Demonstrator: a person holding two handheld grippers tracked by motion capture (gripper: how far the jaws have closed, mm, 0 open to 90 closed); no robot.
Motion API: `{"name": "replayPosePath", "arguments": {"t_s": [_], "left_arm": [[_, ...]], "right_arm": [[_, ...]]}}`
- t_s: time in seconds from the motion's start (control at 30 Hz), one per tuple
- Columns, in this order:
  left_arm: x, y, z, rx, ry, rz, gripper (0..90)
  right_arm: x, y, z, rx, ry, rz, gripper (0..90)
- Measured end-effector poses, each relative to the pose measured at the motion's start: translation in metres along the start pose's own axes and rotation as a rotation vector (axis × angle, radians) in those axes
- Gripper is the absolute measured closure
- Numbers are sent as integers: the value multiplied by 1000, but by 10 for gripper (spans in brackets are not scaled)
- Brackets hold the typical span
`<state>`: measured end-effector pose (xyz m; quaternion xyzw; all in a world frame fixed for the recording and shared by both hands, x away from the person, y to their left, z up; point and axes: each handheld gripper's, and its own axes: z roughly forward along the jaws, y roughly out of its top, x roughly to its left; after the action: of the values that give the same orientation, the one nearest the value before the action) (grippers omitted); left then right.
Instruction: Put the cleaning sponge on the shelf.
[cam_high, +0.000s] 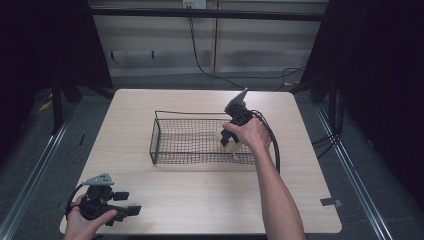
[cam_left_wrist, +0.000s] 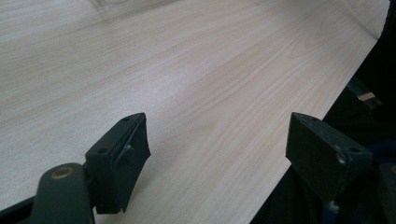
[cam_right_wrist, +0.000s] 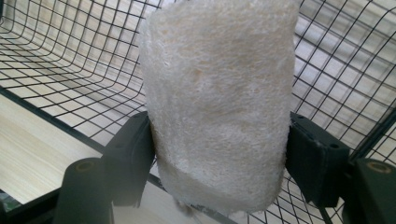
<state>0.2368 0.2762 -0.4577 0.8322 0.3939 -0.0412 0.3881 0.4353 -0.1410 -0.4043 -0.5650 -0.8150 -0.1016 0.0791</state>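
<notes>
A black wire basket (cam_high: 170, 145) stands in the middle of the wooden table. My right gripper (cam_high: 226, 138) hangs over the basket's right end, shut on a pale, fibrous loofah sponge (cam_right_wrist: 219, 98) that stands upright between its jaws. In the right gripper view the sponge is above the basket's mesh wall (cam_right_wrist: 70, 60) and rim. My left gripper (cam_high: 127, 202) rests near the table's front left corner, held in a hand. Its jaws stand wide open over bare wood (cam_left_wrist: 187, 84), with nothing between them.
The table's front edge (cam_left_wrist: 308, 121) runs just beside the left gripper's right jaw. A cable (cam_high: 274, 145) trails from the right gripper. A strip of tape (cam_high: 330, 202) lies near the front right corner. Metal rails run along both sides of the table.
</notes>
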Motion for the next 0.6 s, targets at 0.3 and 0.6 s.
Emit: {"name": "replayPosePath", "arguments": {"t_s": [0.3, 0.6], "left_arm": [[-1, 0, 0, 2, 1, 2, 211], [0, 0, 0, 6, 3, 5, 211]], "right_arm": [[-5, -6, 12, 5, -18, 43, 297], [-6, -10, 25, 11, -33, 71, 297]]}}
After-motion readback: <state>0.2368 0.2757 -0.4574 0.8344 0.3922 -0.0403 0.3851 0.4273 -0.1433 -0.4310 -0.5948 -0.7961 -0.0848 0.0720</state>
